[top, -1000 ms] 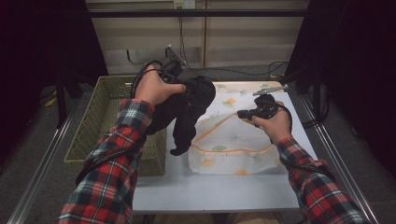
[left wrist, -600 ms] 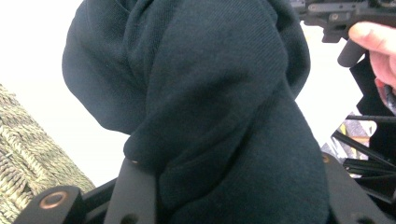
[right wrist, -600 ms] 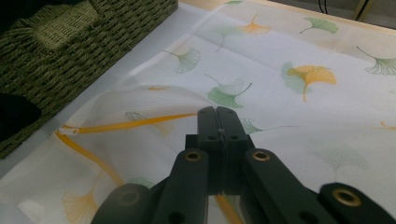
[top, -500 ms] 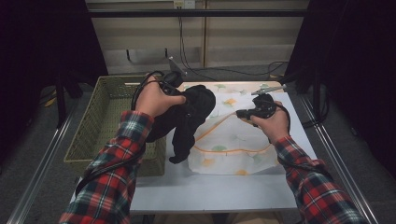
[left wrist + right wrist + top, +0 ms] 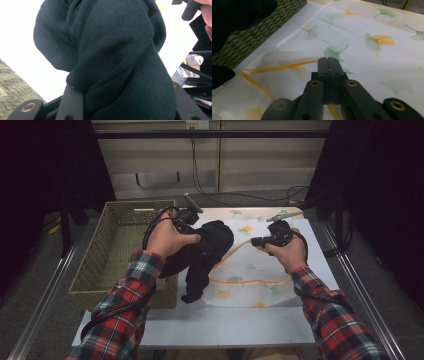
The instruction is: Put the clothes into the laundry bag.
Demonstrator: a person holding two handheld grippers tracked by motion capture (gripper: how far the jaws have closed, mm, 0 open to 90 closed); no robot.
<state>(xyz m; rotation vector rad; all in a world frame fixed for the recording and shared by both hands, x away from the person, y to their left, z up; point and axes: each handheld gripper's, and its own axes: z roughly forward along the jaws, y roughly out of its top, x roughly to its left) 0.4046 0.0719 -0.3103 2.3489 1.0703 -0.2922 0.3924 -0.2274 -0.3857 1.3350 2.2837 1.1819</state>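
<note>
A dark, bunched garment [image 5: 212, 247] hangs from my left gripper [image 5: 200, 240], which is shut on it just right of the basket. In the left gripper view the garment [image 5: 112, 50] bulges up from between the jaws of my left gripper [image 5: 125, 100]. Its lower end touches the white cloth with ginkgo leaves [image 5: 255, 270] spread on the table. My right gripper [image 5: 256, 241] is shut on that cloth's orange hem. In the right gripper view the hem runs into the tips of my right gripper [image 5: 328, 62], and the cloth [image 5: 367, 57] lies flat beyond.
A green woven basket [image 5: 100, 255] stands at the table's left, and its wall [image 5: 262, 32] rises close to the cloth. Bare white table [image 5: 225, 320] stretches along the front edge. Cables trail on the floor behind.
My left hand has come down and toward the front with the dark garment, whose lower end now reaches the cloth. The right hand has stayed where it was.
</note>
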